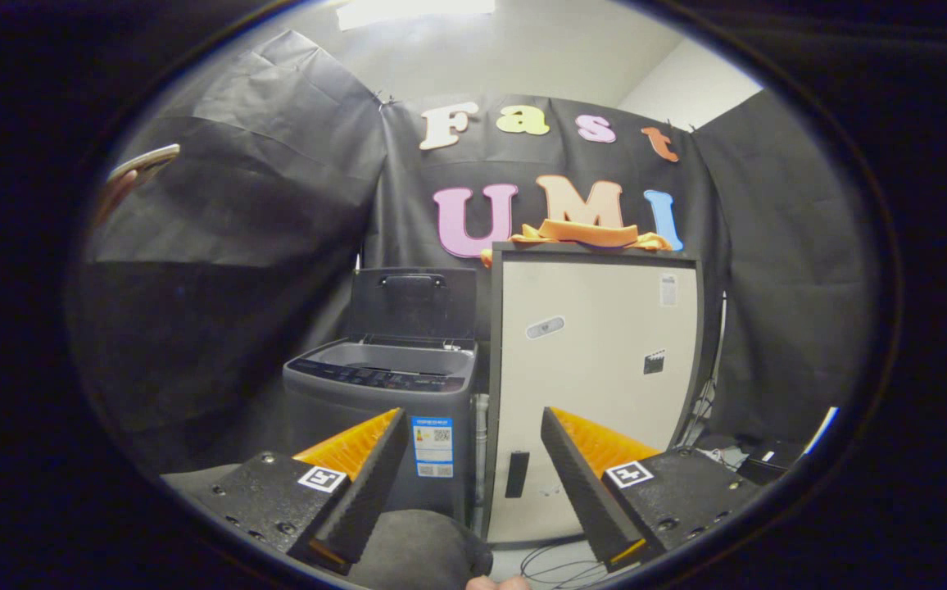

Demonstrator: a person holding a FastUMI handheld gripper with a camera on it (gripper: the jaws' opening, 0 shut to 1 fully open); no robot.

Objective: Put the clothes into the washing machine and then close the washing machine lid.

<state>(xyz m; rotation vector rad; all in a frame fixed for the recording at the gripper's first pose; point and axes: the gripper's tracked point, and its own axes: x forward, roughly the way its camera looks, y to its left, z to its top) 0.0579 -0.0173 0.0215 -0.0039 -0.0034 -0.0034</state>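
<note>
Gripper (473,459) jaws apart, empty—well short of the orange clothes (576,234) atop the cabinet (596,360); washing machine (383,393) lid (414,301) up, ready for loading.

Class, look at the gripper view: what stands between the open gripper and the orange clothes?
The beige cabinet stands between them: the gripper is open and empty, and the orange clothes lie on the cabinet's top, beside the open washing machine.

The gripper (472,438) fingers stand spread with nothing between them. Ahead left, the washing machine (381,410) has its lid (414,301) raised upright, leaving the tub opening unobstructed from above. The tall cabinet (596,385) just beside it blocks the right; orange clothes (576,234) lie on top.
</note>
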